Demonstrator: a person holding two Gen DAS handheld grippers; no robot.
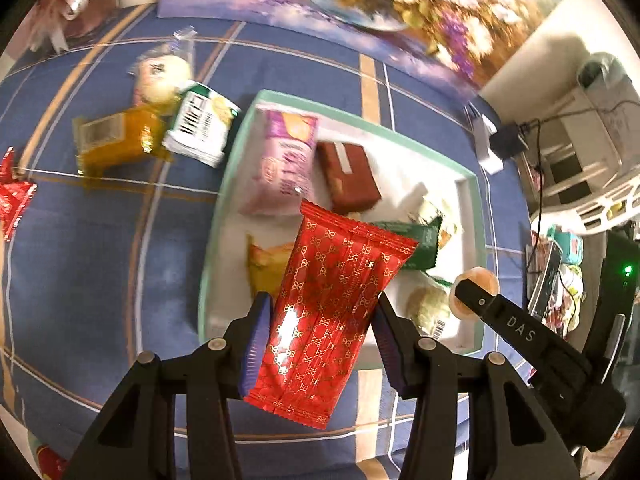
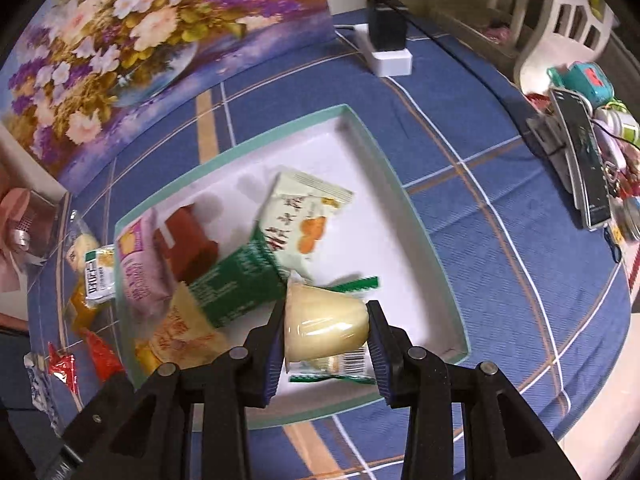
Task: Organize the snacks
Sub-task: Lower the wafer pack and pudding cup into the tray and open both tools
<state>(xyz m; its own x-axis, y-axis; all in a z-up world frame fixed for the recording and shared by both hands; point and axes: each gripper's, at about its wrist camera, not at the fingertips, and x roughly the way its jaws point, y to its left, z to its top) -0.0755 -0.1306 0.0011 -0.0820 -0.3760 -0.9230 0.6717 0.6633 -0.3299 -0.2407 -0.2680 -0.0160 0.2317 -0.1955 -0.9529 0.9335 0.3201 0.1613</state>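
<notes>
Step in hand: I bring two snacks over the shallow box (image 2: pixel 404 196) with the mint-green rim, to put them in with the others.
Left gripper (image 1: pixel 320 320): its fingers are clamped on the red snack packet (image 1: pixel 340 280) with gold pattern, low on the packet; the upper part hangs over the near left part of the box.
Right gripper (image 2: pixel 326 328): its fingers are pressed together on a pale yellow jelly cup (image 2: pixel 324 320), held on its side, over the near part of the box.
Already in the box: a pink packet (image 1: pixel 284 160), a dark red bar (image 1: pixel 348 172), a green packet (image 2: pixel 236 280), a yellow packet (image 2: pixel 180 332) and a few more.
Free room: the white floor (image 2: pixel 392 264) on the right side looks bare, so I judge the cup fits there best.
How to do it well: I lower each one close to the floor before I let go, because the cup may roll and the packet is slippery.
Order: one hand at a time, so the grippers do not meet.
Left outside: an orange packet (image 1: pixel 120 140) and a white-green packet (image 1: pixel 204 128) lie on the blue checked cloth (image 1: pixel 80 260), far left of the box.
</notes>
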